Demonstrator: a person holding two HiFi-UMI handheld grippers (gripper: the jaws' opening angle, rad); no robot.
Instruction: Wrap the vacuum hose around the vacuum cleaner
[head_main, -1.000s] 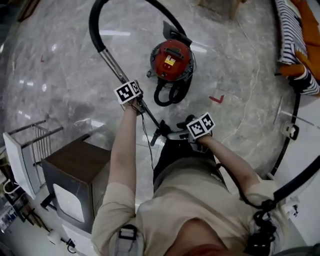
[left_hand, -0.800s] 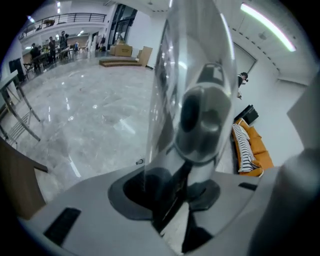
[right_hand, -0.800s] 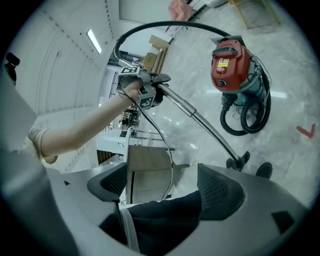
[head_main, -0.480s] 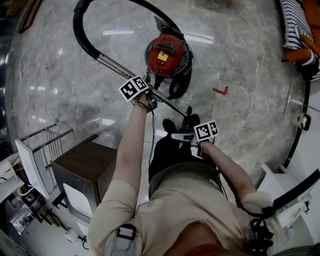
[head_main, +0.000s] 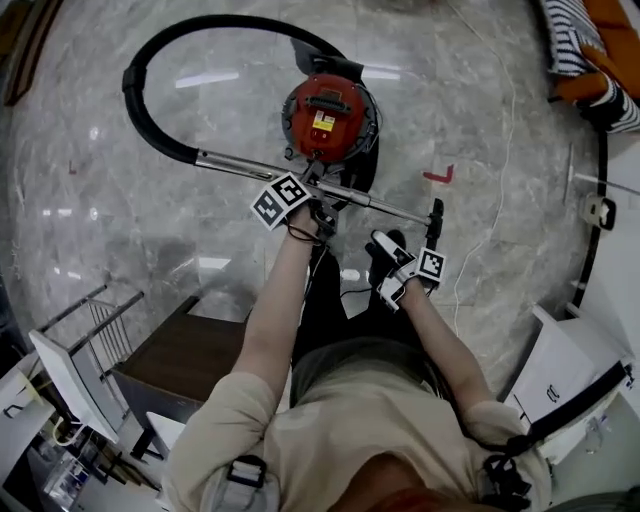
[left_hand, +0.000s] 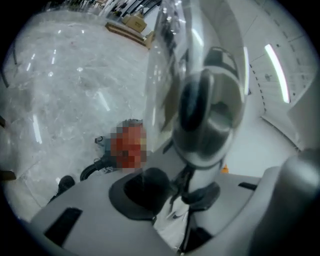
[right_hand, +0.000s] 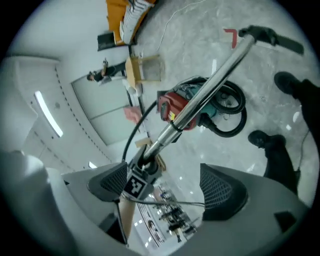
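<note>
1. The right hand-held gripper is open and holds nothing, so it looks free to help.
2. The left hand-held gripper is closed tight on the metal tube, likely to steer the hose.
3. The tube lies across, just in front of the red vacuum on the floor.
4. The black hose makes a big loop beside the vacuum, not yet wrapped around it.

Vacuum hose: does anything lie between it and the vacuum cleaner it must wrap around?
Nothing visible does. Bare floor lies between the hose loop and the vacuum cleaner; only the metal wand, gripped by the left gripper, crosses just in front of the cleaner.
</note>
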